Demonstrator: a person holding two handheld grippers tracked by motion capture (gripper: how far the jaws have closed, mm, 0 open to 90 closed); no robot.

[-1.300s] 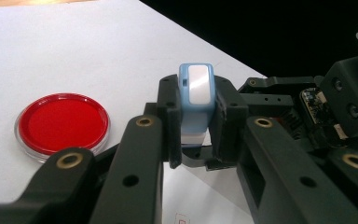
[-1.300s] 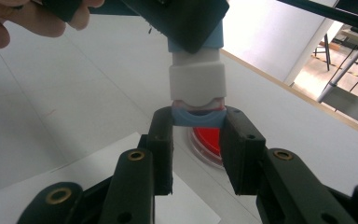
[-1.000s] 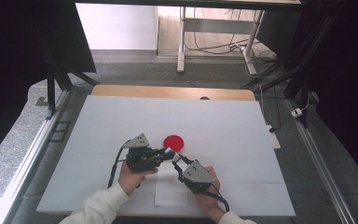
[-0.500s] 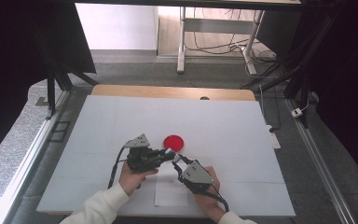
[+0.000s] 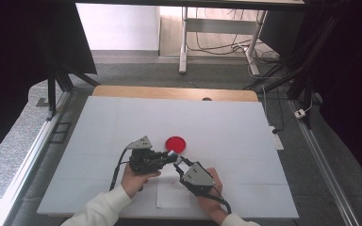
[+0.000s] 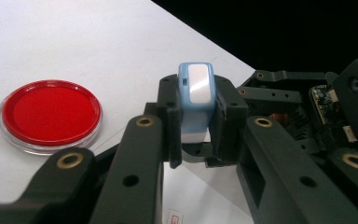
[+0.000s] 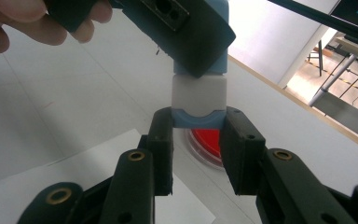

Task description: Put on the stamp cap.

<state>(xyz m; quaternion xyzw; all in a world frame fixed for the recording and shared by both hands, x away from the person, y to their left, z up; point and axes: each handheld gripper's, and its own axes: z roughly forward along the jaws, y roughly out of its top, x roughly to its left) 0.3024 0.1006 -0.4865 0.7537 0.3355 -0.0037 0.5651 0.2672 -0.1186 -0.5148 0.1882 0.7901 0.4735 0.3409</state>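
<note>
1. little has shifted since the earlier frames: both grippers stay met over the near middle of the white table (image 5: 264, 141), with the red dish (image 5: 176, 143) unmoved just beyond them.
2. item: small blue-and-white block (image 6: 195, 100), held in the air between the two tools, above the paper sheet (image 5: 173, 195).
3. left gripper (image 6: 195, 126): jaws narrow, clamped on the block's blue upper part.
4. right gripper (image 7: 198, 126): jaws narrow, pinching the block's lower blue end (the white band sits between the two grips).
5. progress, as judged: both ends are gripped, yet the block reads as one joined piece, so the pulling apart or twisting appears not yet done.
6. left to do, likely: separate the parts, then set them down, perhaps by the dish.
</note>
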